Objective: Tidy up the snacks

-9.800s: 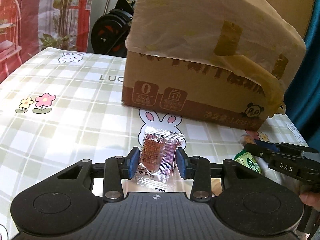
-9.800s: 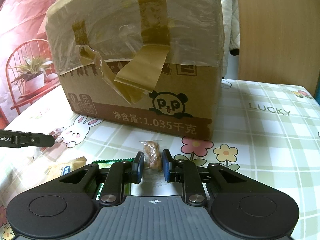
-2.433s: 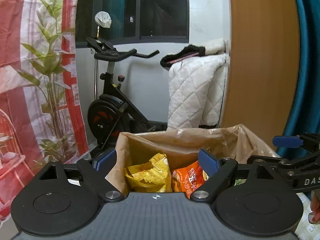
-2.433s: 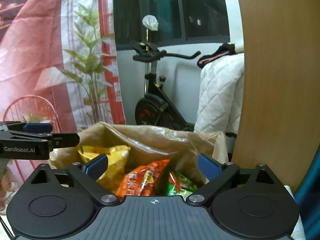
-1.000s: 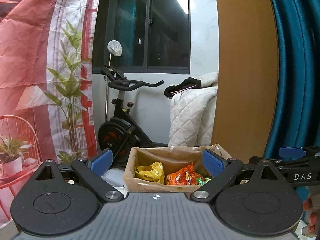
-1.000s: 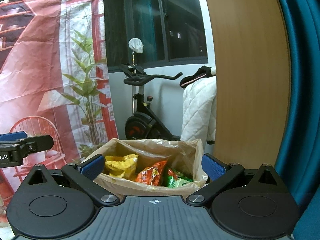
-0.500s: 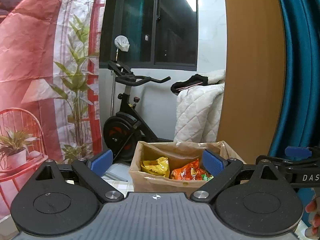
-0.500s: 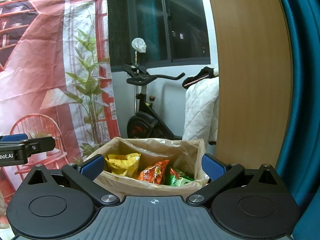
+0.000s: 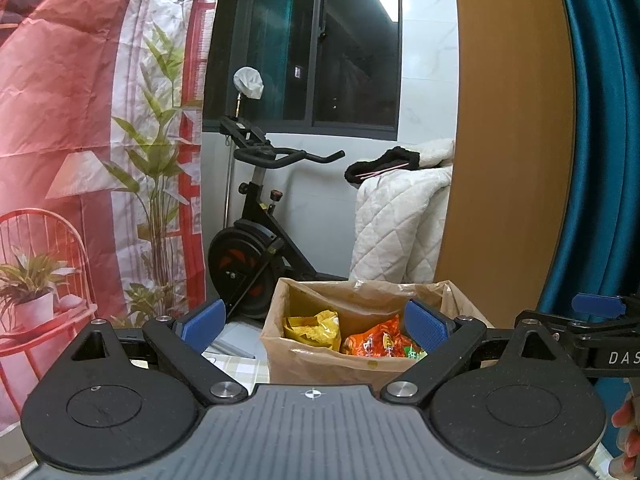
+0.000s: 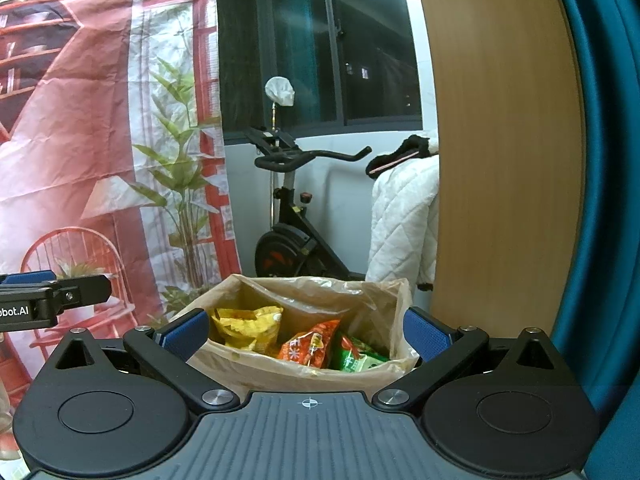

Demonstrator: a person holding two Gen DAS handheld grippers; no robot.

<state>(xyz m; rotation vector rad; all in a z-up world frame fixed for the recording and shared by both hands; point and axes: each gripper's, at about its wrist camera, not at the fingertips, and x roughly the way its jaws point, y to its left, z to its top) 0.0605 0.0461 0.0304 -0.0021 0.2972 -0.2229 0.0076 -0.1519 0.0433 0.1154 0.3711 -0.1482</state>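
**Both hand-held grippers spread wide and empty above the snack box**

You hold the left hand-held gripper (image 9: 314,326) with its blue pads far apart and nothing between them. Past its fingers you look at the cardboard box (image 9: 320,364), lined with a thin plastic film and open at the top. Your right hand-held gripper (image 10: 306,334) is likewise spread wide with nothing in its grasp, and it faces the same box (image 10: 260,374) from a little further right.

Inside the box the snacks sit packed side by side: a yellow packet (image 10: 246,328) on the left, an orange packet (image 10: 308,344) in the middle, and a green packet (image 10: 358,356) on the right, touching the orange one. In the left wrist view the same yellow packet (image 9: 312,330) and orange packet (image 9: 376,340) show, with only a sliver of green beside them.

A patch of the checked counter (image 9: 236,366) shows just left of the box. Behind the box stand an exercise bike (image 9: 256,240) and a white quilted blanket (image 9: 396,224), with a wooden panel (image 9: 504,160) to the right.
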